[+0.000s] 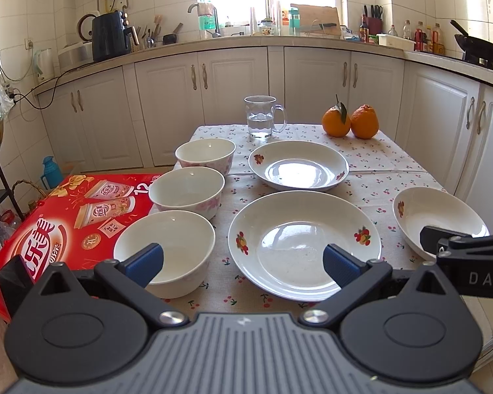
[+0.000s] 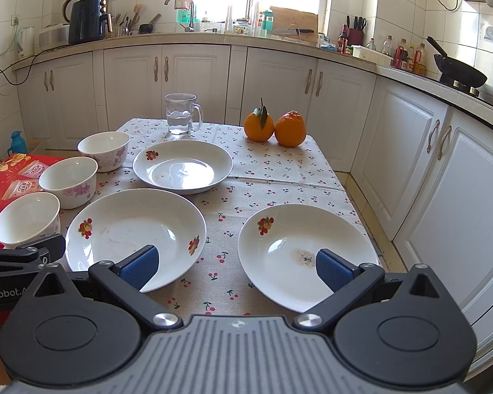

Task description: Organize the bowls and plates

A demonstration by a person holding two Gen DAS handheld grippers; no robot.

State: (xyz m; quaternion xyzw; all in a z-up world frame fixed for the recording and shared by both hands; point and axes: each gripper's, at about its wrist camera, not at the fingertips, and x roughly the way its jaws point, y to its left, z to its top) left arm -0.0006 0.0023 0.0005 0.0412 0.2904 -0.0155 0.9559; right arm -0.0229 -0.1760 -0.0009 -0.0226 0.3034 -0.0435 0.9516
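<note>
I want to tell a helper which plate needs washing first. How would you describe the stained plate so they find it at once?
Start at the table with the cherry-print cloth. Three white plates lie on it; take the one alone at the near right edge, nearest the cabinets. Unlike the other two plates, it has a brownish speckled stain in its middle.

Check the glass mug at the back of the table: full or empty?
Partly full. The glass mug stands upright and holds clear water, its waterline showing about halfway up in both views.
</note>
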